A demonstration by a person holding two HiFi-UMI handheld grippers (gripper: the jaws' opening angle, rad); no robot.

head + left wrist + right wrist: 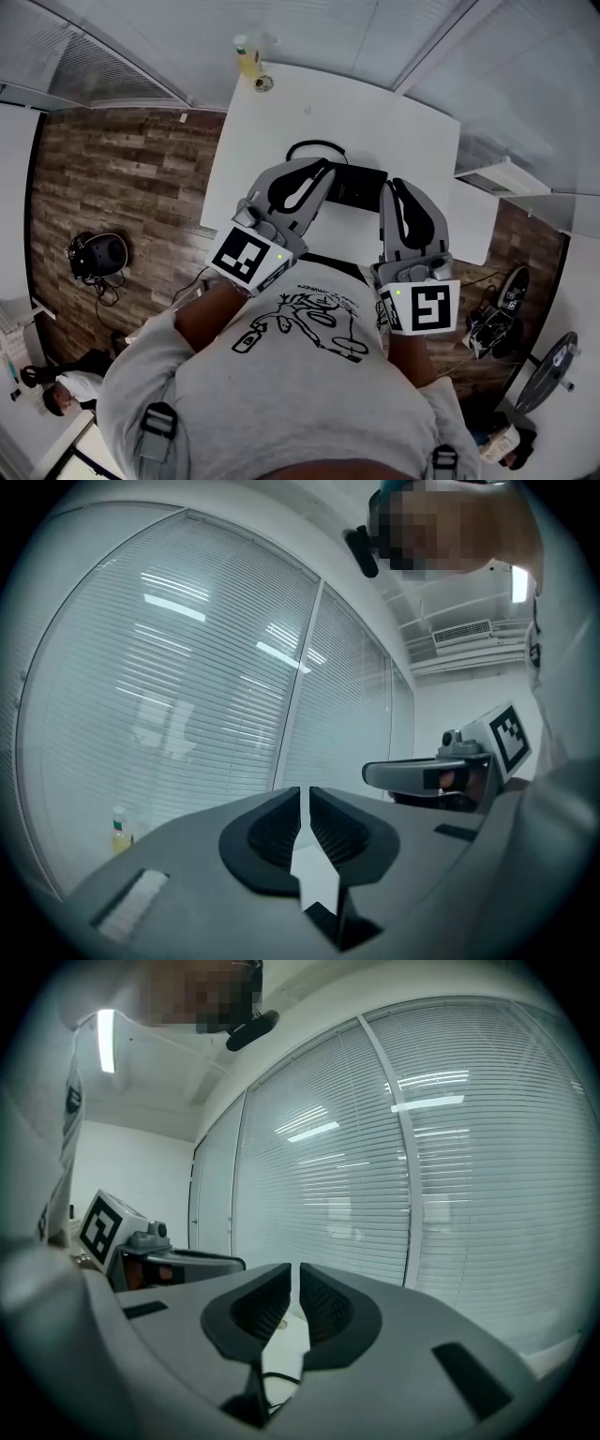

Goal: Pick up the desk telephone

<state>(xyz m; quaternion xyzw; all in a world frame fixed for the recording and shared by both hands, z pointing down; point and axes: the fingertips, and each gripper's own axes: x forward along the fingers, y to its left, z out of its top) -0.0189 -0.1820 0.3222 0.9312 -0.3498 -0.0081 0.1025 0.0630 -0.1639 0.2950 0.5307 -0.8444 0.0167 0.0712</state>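
Note:
A black desk telephone [356, 186] lies on the white table [281, 122], its coiled cord [314, 146] looping behind it. In the head view my left gripper [327, 169] reaches over the phone's left end with its jaws shut and nothing between them. My right gripper [389, 186] hovers at the phone's right end, also shut and empty. In the left gripper view the pads [281, 822] meet over bare white table, and the right gripper [441, 775] shows beside them. In the right gripper view the closed fingers [323, 1302] stand above a bit of black cord [277, 1378].
A yellow-filled bottle [247, 56] and a small round object [264, 83] stand at the table's far edge, by the blinds-covered windows. Wood floor lies left, with a black bag [98, 253]. Shoes [497, 309] sit at the right. Another person [56, 394] is at lower left.

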